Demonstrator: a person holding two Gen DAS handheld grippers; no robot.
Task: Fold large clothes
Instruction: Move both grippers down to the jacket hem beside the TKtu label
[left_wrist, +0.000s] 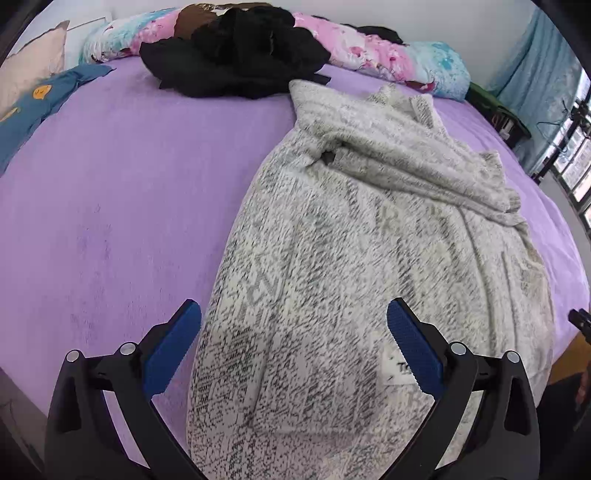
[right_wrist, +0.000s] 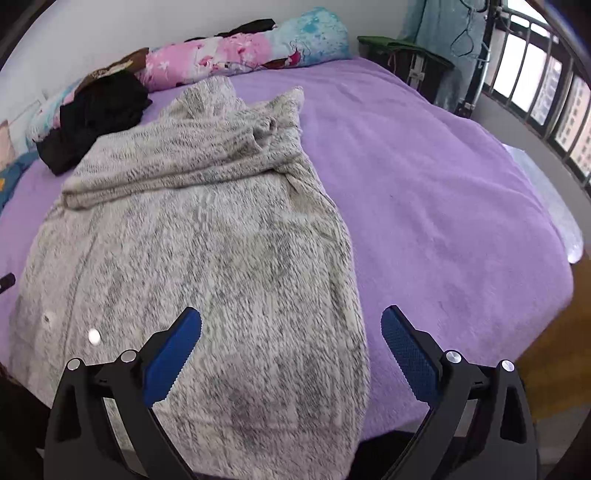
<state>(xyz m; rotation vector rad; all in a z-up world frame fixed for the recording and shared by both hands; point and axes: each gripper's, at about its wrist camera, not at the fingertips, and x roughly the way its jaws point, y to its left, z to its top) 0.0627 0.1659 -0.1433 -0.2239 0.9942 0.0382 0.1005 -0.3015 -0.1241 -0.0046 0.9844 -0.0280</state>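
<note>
Sweater (left_wrist: 362, 258) is lying on one purple bed (left_wrist: 129, 184); one black clothes pile (left_wrist: 236, 55) is sitting at 11 o'clock; left claw (left_wrist: 293, 332) and right claw (right_wrist: 291, 336) are hovering released.

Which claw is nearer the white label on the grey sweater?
Left. The left claw has the white label beside its right finger; the right claw hangs over the grey sweater near its other edge.

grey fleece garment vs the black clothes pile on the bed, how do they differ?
The grey fleece garment is pale, heathered and fuzzy; the black clothes pile is plain dark fabric. The grey garment lies spread long and mostly flat, sleeves folded across its upper part; the black pile is bunched in a heap. The grey one sits just ahead of both open grippers, the black one far off by the floral bolster. Both rest on the purple bedspread, ungripped.
</note>
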